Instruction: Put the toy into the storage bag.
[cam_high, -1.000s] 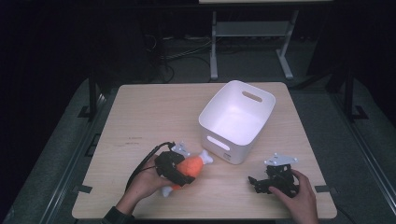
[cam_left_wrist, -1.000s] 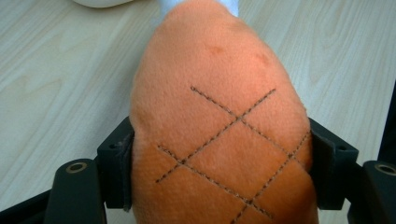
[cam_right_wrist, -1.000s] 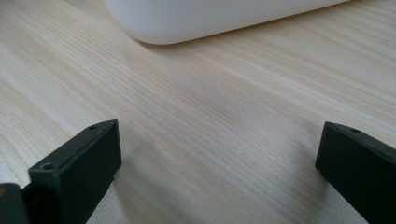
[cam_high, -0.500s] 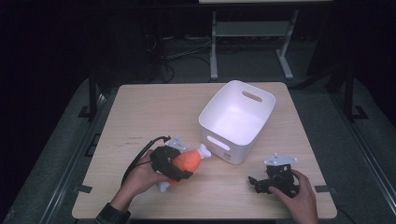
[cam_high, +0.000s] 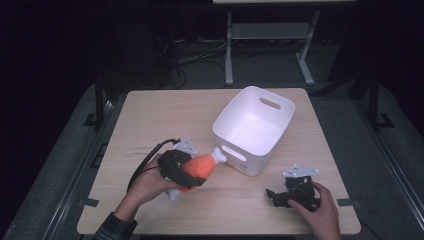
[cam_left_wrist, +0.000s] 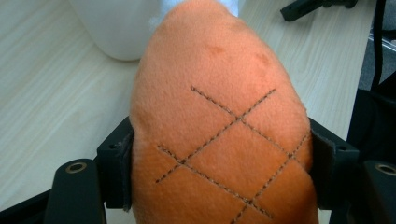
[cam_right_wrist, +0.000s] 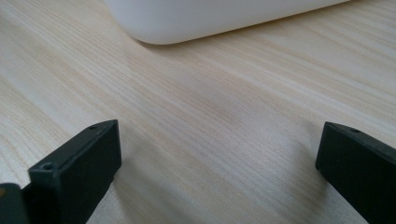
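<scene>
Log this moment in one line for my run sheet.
left gripper: shut on plush drumstick | right gripper: open, empty | bin: empty

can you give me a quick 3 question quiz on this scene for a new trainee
1. True or false: the left hand-held gripper is shut on the orange plush toy.
2. Where does the white bin stand, seen from the high view?
A. at the table's left edge
B. right of the toy, toward the table's far side
C. on the floor
3. Fill in: the right hand-held gripper rests on the table with its jaws ____ and nothing between them.

Key:
1. true: both pads press the toy's sides in the left gripper view.
2. B
3. open
</scene>
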